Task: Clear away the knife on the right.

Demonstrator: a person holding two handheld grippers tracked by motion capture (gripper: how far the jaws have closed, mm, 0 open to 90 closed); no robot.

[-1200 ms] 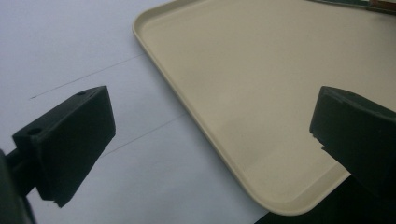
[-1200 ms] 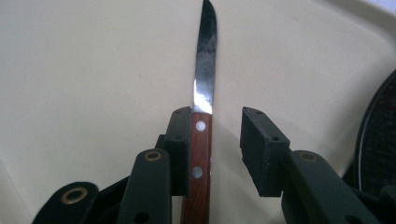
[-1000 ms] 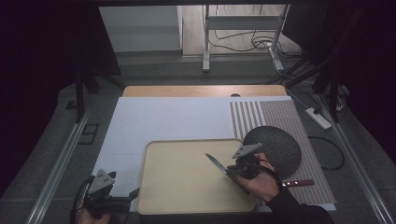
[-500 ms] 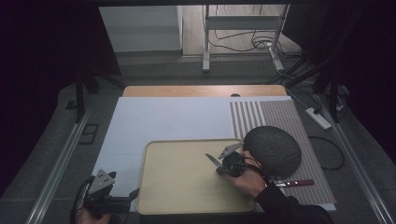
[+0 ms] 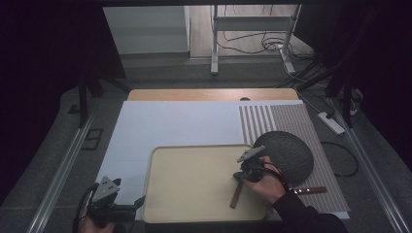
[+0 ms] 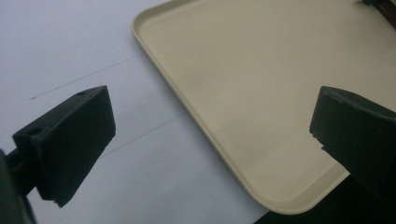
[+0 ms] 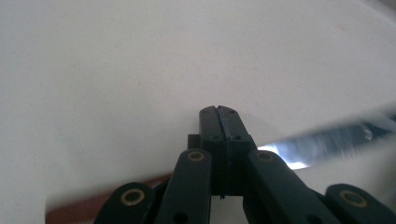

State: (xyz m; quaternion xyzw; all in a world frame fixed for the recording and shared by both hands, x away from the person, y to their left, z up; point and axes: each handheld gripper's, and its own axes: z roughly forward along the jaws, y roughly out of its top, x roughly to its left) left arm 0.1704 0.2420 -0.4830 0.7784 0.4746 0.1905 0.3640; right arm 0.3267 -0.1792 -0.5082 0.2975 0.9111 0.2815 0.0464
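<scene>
A knife with a brown wooden handle [image 5: 236, 195] lies low over the beige tray [image 5: 194, 189], its handle pointing at the tray's front edge. My right gripper [image 5: 240, 177] is shut on it near where blade and handle meet. In the right gripper view the shut jaws [image 7: 218, 113] cross the knife, with the shiny blade [image 7: 327, 137] to the right and the handle [image 7: 84, 210] at lower left. My left gripper [image 5: 127, 206] rests at the tray's front left corner, open. Between its wide jaws I see that tray corner [image 6: 280, 205].
A dark round plate [image 5: 289, 155] sits on the striped mat [image 5: 272, 121] right of the tray. A second brown-handled utensil [image 5: 311, 190] lies on the mat near the front edge. A white sheet [image 5: 170, 126] covers the table behind and left of the tray.
My right gripper has come off the dark plate's edge over the tray and turned, so the knife's handle now points toward the front. The left gripper has stayed put.
</scene>
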